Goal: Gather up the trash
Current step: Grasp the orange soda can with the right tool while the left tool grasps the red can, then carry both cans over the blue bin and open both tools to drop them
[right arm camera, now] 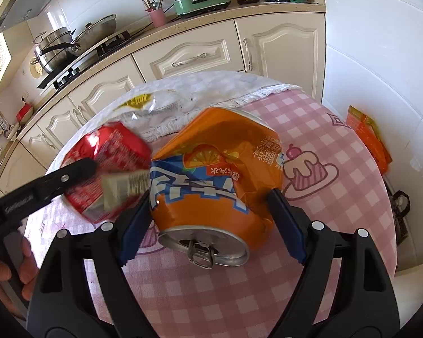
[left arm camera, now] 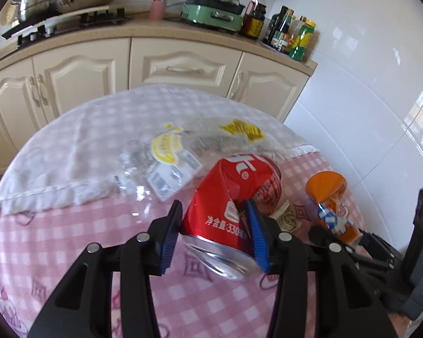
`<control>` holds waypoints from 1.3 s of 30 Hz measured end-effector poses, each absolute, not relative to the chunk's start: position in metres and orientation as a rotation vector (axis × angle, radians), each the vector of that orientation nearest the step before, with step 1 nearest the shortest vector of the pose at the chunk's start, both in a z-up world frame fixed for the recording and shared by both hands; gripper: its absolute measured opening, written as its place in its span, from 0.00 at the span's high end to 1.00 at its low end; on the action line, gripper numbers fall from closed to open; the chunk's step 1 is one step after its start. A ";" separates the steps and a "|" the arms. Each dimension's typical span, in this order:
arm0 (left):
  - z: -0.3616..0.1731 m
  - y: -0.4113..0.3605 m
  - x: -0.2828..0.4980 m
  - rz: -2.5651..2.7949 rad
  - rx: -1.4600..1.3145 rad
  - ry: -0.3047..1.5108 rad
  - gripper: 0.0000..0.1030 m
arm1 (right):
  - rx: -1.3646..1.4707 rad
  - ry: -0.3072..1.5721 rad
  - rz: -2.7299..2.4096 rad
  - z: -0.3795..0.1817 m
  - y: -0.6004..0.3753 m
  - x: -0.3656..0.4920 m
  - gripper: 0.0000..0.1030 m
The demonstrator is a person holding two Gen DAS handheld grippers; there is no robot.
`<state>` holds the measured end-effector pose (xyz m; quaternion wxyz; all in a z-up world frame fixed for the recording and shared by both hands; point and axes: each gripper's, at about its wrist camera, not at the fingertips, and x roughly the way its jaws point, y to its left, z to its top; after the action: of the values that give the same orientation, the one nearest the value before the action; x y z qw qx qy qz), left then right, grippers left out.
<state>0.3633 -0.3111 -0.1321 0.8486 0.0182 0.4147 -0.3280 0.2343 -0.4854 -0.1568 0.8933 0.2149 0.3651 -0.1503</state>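
— Where are we?
— Mid-pickup. My left gripper (left arm camera: 215,235) is clamped on the crushed red aluminium can (left arm camera: 234,197); my right gripper (right arm camera: 211,219) squeezes the dented orange soda can (right arm camera: 217,174). Each lies between its pads, long axis running away, the orange can's tab end toward me.
— Next?
— Carry both to a bin; none visible.

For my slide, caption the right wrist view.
Right tongs grip a crushed orange can above the pink checkered table.
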 end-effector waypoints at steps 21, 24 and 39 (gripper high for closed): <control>-0.101 -0.168 0.295 -0.585 -0.073 0.749 0.61 | 0.336 0.655 -0.140 -0.119 -0.386 0.212 0.37; -0.101 -0.142 0.290 -0.566 -0.106 0.746 0.61 | 0.307 0.653 -0.075 -0.113 -0.351 0.216 0.38; -0.119 -0.014 0.272 -0.473 -0.284 0.725 0.62 | 0.217 0.696 0.147 -0.111 -0.219 0.237 0.38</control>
<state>0.2723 -0.0140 -0.1193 0.8981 -0.1373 0.3499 -0.2283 0.2370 -0.2189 -0.1111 0.9317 0.1059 0.3401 0.0719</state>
